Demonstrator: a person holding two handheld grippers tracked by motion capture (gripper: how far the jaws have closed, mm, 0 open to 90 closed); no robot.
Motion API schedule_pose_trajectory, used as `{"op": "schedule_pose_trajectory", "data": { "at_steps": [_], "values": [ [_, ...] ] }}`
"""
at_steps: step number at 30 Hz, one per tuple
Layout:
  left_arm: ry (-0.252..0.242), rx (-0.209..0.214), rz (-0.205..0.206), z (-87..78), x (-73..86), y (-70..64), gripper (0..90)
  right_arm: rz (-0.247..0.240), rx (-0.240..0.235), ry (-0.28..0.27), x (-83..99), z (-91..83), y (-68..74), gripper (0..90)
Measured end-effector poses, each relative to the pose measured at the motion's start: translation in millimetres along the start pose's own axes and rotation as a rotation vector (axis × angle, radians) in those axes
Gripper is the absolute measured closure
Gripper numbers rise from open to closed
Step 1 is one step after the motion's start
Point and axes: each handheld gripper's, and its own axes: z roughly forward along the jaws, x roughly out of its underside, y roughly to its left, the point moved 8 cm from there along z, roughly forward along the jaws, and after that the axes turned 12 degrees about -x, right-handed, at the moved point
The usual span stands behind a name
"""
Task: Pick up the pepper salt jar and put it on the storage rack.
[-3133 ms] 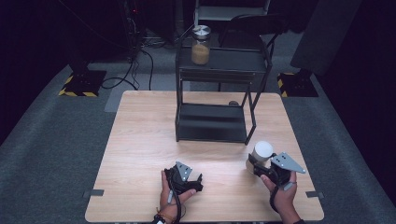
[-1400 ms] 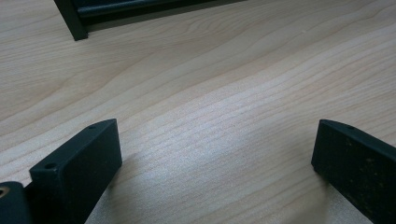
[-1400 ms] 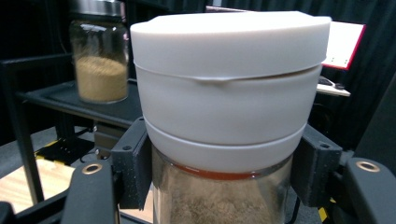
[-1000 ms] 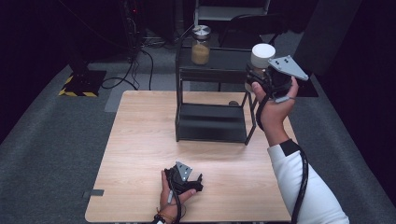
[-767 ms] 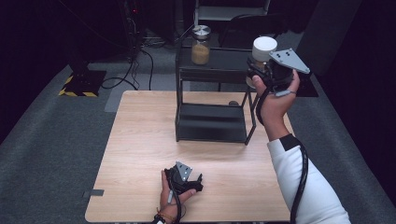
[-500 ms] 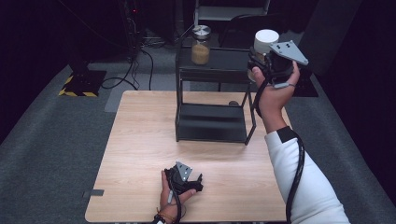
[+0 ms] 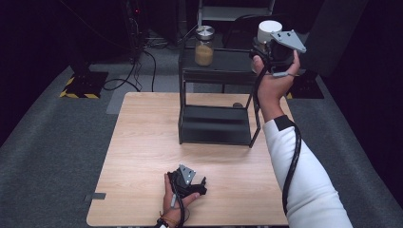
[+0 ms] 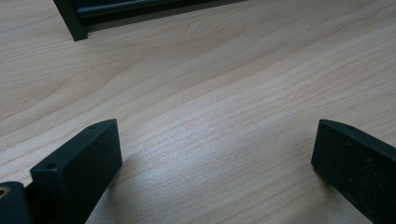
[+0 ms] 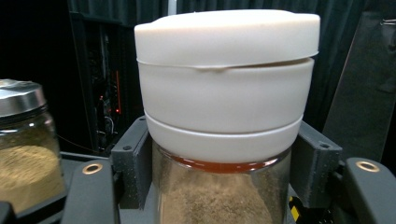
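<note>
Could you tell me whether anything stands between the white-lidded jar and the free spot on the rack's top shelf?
Nothing visible does. The right hand-held gripper holds the white-lidded jar at the top shelf; the metal-lidded jar stands apart, farther left.

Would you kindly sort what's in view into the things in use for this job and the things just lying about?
In use:
- white-lidded jar, clamped in the right gripper
- black rack
- metal-lidded jar on the rack's top shelf

Lying about:
- left gripper, open on the table
- floor cables
</note>
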Motion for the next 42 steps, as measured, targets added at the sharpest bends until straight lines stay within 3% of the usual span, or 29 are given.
{"op": "schedule_pose_trajectory", "data": {
  "at_steps": [12,25,42],
  "values": [
    [-0.001,0.0,0.0,0.0,0.1,-0.2,1.4,0.024,-0.002,0.027,4.2,23.2,-1.6,34.1],
    [0.0,0.002,0.002,0.0,-0.2,-0.3,1.4,0.069,0.024,0.045,11.6,46.9,-14.2,34.2],
    [-0.001,0.005,0.002,0.4,-0.2,-0.6,1.5,0.074,0.013,0.044,12.3,53.1,-17.3,31.6]
  ]
}}
